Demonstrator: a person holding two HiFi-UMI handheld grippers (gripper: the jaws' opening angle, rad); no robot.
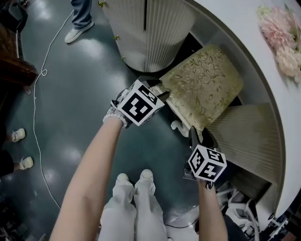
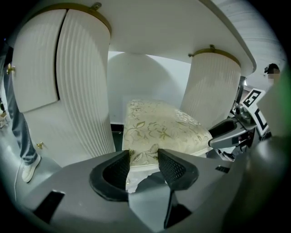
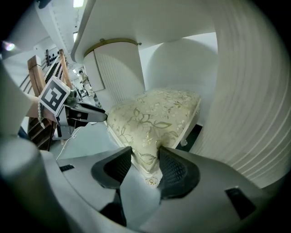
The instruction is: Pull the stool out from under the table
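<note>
The stool (image 1: 202,84) has a pale green floral cushion and a white frame, and stands partly under the white round table (image 1: 235,14), between its two ribbed pedestals. My left gripper (image 1: 159,92) holds the stool's near left corner; in the left gripper view (image 2: 144,160) the cushion's edge (image 2: 159,125) sits pinched between both pads. My right gripper (image 1: 195,135) is at the near right corner, and in the right gripper view (image 3: 145,157) its pads press on the cushion's corner (image 3: 154,113). Each gripper shows in the other's view: the right gripper (image 2: 227,133), the left gripper (image 3: 88,113).
A ribbed pedestal (image 1: 150,33) stands left of the stool and another (image 1: 244,136) right of it. Pink flowers (image 1: 282,33) lie on the tabletop. A white cable (image 1: 40,70) runs over the dark floor. Another person's shoe (image 1: 77,32) is at the far left; my own feet (image 1: 136,181) are below.
</note>
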